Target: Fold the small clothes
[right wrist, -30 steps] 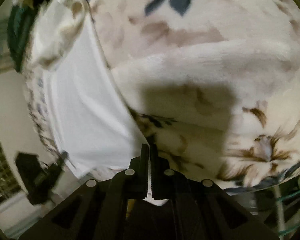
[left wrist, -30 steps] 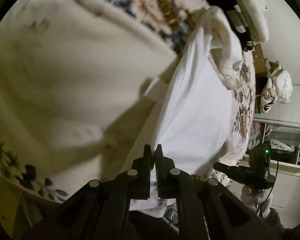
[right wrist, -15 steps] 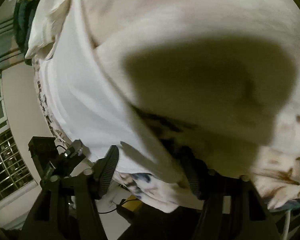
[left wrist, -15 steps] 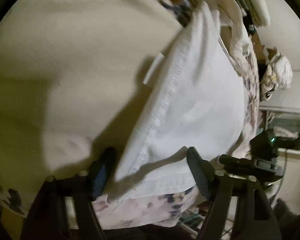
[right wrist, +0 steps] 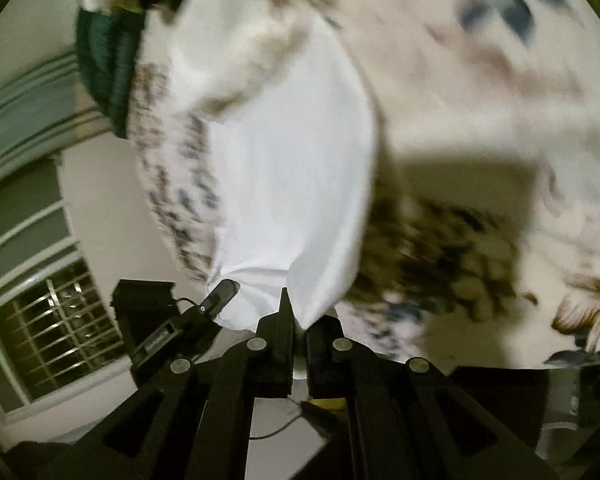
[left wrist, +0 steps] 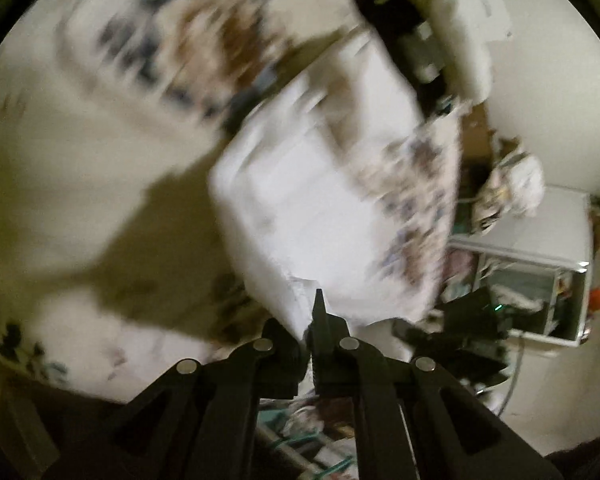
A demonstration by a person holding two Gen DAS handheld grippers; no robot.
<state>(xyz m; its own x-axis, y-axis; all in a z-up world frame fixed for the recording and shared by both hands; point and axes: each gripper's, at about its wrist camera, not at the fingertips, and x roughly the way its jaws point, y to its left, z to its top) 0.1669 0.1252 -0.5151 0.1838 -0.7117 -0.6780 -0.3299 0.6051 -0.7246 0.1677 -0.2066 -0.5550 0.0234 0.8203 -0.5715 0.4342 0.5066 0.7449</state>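
Your left gripper (left wrist: 310,320) is clamped on the near edge of the white garment (left wrist: 300,208); your right gripper (right wrist: 298,320) pinches its other near corner, cloth bunched between the jaws. The garment lies stretched away from you over the floral blanket (left wrist: 80,168), partly lifted, far end near the pillows (left wrist: 468,40). Both views are blurred. Risks: the thin pinch on either side could slip if you pull unevenly; a fast swing may drag the fold crooked or snag blanket fuzz.
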